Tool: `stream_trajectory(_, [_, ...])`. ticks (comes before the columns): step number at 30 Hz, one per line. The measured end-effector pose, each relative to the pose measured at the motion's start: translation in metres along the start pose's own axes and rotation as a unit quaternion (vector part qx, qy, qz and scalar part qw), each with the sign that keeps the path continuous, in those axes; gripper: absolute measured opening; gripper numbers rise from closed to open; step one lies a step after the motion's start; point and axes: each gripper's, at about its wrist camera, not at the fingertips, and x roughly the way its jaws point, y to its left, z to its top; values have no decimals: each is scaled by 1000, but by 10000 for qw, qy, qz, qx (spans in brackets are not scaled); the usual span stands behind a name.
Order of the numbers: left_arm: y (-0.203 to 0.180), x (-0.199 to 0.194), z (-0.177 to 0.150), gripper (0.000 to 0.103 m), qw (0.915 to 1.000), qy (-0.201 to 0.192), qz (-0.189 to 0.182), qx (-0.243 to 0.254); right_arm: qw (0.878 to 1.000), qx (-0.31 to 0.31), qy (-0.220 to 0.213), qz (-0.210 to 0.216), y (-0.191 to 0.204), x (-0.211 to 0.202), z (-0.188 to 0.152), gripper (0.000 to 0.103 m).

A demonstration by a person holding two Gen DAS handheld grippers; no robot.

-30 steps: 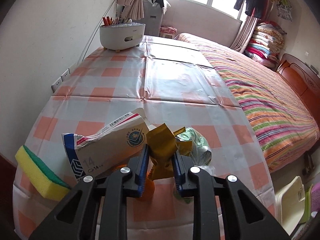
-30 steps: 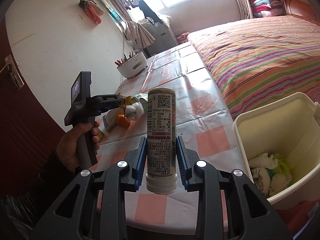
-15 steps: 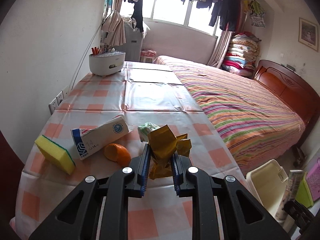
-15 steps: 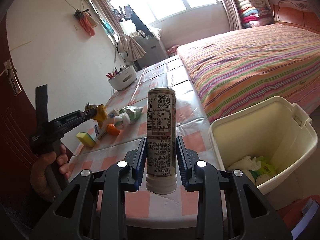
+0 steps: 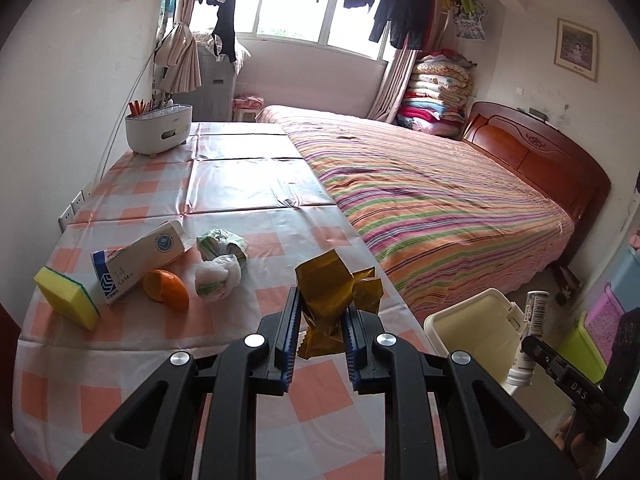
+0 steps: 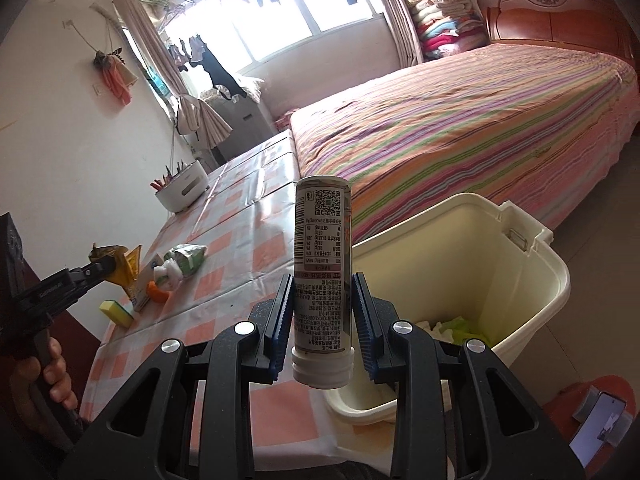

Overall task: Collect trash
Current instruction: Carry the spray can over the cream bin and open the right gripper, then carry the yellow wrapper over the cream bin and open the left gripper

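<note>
Now left gripper [image 5: 319, 334] clamped on gold wrapper [image 5: 334, 300] (crumpled), right gripper [image 6: 323, 322] on bottle [image 6: 322, 280].

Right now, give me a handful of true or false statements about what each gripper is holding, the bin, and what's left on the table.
1. The left gripper is clamped on a crumpled gold wrapper. True.
2. The right gripper holds a sponge. False: it grips an upright labelled bottle; the yellow sponge lies on the table.
3. The cream bin is empty. False: crumpled white and green trash lies at its bottom.
4. An orange piece lies on the table beside a carton. True.
5. The bin stands on the bed. False: it stands on the floor by the table's corner.
</note>
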Motion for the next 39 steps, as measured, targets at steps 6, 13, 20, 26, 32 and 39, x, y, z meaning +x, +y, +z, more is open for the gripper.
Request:
stream_trajectory(6, [-12,0,-1,20,9999,49,-124,88,9997,-10,-12,-231,-14,18,5,28])
stream_trajectory(13, [-25,0,-1,20,9995,69,-230,214,9994,30,-89,-337,-18,26,11,39])
stream_trajectory(20, [-45,8,3,20,9980,157,-475,398,9978,319,-474,-328,-29,-13,14,41])
stream_trajectory(26, [-89,32,2,20,9923,455,-913,707,9951,447,-764,-438,-36,-53,1,46])
stream_trajectory(32, [-136,63,-9,20,9825,859,-1323,996,9927,457,-927,-628,-42,-82,-9,50])
stream_trajectory(39, [-177,97,-16,25,9726,1243,-1533,1228,9914,494,-997,-695,-47,-94,-9,50])
